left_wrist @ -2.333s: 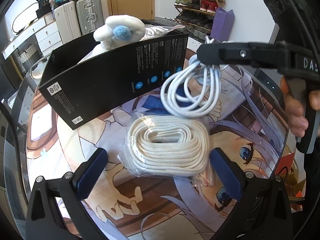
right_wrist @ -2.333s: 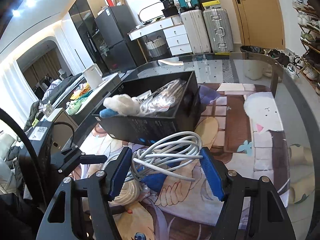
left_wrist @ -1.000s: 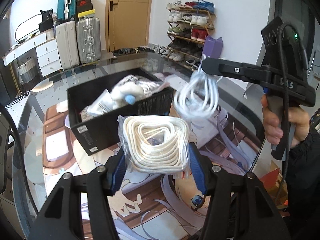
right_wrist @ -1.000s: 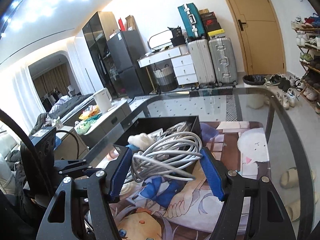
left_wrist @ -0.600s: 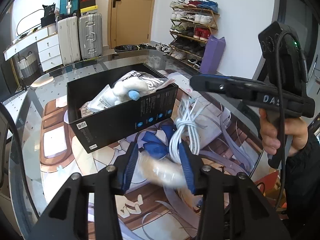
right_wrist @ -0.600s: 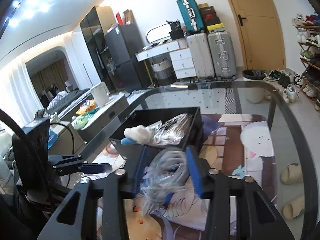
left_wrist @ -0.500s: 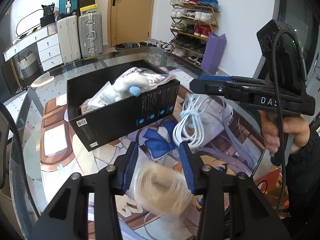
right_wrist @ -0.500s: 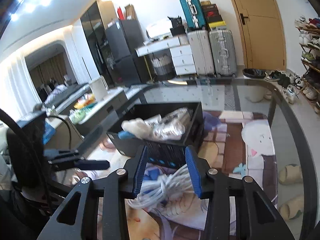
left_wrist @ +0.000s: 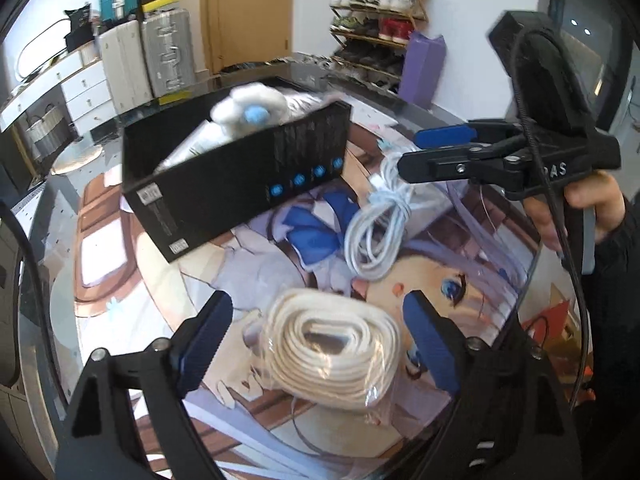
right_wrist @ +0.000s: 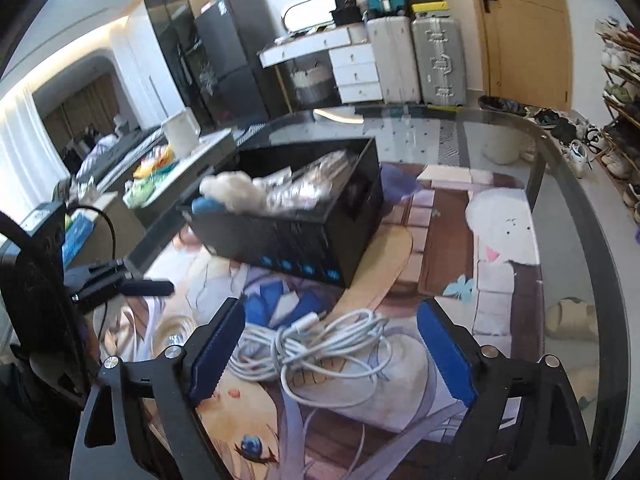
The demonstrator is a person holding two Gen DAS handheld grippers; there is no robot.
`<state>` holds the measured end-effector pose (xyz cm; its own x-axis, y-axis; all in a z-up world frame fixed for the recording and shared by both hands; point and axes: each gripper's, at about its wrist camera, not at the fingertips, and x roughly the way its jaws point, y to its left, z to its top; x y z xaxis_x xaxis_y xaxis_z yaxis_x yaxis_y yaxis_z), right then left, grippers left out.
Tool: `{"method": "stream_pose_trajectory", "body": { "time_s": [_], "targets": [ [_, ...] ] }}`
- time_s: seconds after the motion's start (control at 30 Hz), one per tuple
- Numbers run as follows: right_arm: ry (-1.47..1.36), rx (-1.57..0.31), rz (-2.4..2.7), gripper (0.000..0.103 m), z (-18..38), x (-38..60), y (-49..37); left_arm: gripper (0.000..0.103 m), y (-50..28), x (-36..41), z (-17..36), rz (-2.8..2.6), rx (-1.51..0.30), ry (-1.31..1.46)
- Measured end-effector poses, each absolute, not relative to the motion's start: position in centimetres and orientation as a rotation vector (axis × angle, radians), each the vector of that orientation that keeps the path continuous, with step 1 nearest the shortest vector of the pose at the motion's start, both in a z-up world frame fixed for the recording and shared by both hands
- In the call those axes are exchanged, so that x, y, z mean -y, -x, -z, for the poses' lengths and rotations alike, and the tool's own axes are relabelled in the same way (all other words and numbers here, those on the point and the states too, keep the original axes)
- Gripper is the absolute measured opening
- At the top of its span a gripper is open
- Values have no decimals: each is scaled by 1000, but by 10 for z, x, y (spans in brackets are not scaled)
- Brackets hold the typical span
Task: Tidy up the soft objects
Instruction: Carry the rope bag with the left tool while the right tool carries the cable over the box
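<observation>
A cream rope coil in a clear bag [left_wrist: 332, 354] lies on the printed mat [left_wrist: 120, 280]. It sits between the fingers of my left gripper [left_wrist: 318, 344], whose jaws are opening and whose pads stand clear of it. A white cable bundle [right_wrist: 316, 350] lies on the mat between the blue pads of my right gripper [right_wrist: 332, 354], also opening and not pressing it. Behind both stands a black box [left_wrist: 236, 176] holding a white plush [left_wrist: 248, 110] and bagged items. From the left wrist view the right gripper [left_wrist: 412, 152] hovers over the cable bundle [left_wrist: 376, 232].
The round glass table's edge [right_wrist: 580, 208] curves along the right. Slippers [right_wrist: 572, 316] show on the floor beneath it. Suitcases [right_wrist: 416, 60], drawers and a shoe rack [left_wrist: 376, 40] stand beyond the table. A hand [left_wrist: 592, 204] holds the right gripper's handle.
Both grippers held their bundles in the air, then let them fall to the mat. The jaws narrowed to almost shut and have now spread wide. Both hands have sunk toward the table.
</observation>
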<state>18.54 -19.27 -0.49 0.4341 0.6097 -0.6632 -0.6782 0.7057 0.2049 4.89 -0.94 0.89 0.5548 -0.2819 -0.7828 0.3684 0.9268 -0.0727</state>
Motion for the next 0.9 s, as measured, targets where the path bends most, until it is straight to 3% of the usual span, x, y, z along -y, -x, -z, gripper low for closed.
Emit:
{"method": "stream_pose_trajectory", "body": {
  "time_s": [0.37,0.43,0.5,0.6,0.9],
  "targets": [
    [187,-847,-838,92,31,172,-185,90,-50,26,14,408,-990,-199],
    [202,-843,-834,88,33,170,-185,85,-48,27,14,423,-980,-200],
    [207,-846,-839,76,34,169,-184,71,-46,27,11,433,-968,-202],
    [214,-831,-852,71,33,170,-183,62,-42,26,8,439,-950,-210],
    [193,-772,-879,69,19,177,-176,59,-40,13,-11,413,-887,-157]
  ]
}}
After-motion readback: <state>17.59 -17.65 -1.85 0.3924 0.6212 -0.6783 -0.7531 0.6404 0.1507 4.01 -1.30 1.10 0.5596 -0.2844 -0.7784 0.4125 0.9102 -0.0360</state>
